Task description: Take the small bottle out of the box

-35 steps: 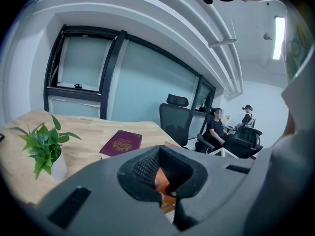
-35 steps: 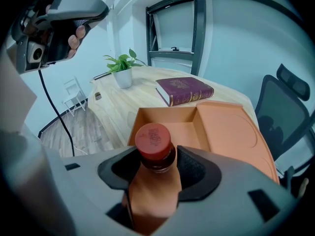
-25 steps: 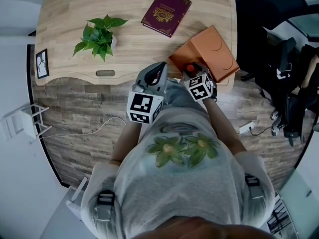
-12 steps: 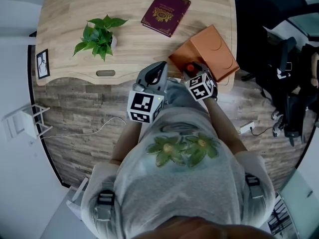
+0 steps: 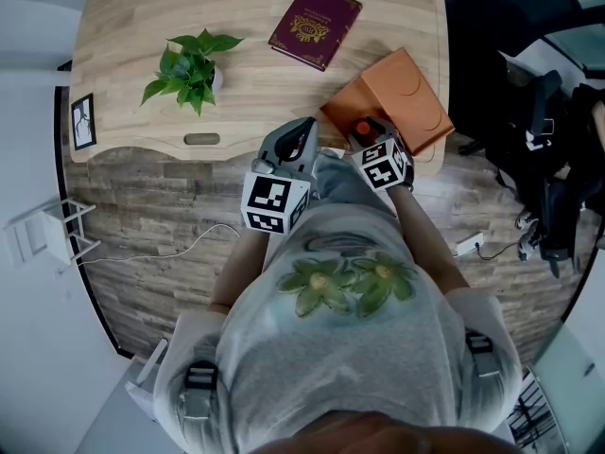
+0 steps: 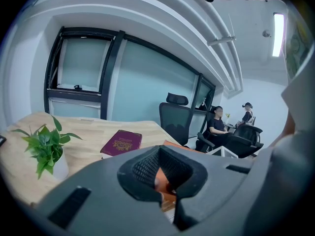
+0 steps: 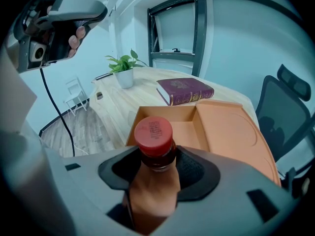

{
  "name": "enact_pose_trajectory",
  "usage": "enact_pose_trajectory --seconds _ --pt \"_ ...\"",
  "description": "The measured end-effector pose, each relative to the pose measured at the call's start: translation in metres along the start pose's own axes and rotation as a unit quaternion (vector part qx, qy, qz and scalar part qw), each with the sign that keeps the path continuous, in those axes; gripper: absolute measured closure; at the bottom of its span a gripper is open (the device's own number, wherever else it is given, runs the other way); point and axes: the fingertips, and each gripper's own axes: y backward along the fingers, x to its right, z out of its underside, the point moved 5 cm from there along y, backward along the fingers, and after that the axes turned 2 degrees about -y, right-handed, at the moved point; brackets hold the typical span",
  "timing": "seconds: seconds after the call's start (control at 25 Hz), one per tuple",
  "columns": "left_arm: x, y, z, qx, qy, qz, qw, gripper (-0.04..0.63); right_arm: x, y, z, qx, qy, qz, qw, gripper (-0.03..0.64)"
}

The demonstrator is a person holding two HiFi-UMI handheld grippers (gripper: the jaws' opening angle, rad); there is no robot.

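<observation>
Orange box lies open on the wooden table, lid folded out flat beside the tray. In the right gripper view the tray shows only its bare orange floor.

Right gripper is clamped on the small bottle, red cap up and body upright between the jaws. The bottle is held at the box's near edge. It cannot be told whether its base is clear of the wall.

Left gripper has its jaws closed together on nothing and is held beside the right one, off the table's edge.

A potted plant and a maroon book stand well apart from the box.

Compared with a second ago, both grippers and the red cap sit in the same spots.
</observation>
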Motion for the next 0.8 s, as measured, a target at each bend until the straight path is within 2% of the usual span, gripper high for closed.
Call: enact_pose_trajectory --seconds 0.8 --pt "-0.004 0.010 0.001 0.008 -0.002 0.000 1.0000 0.591 -0.006 0.016 -0.017 0.021 -0.006 0.003 1.000 0.397"
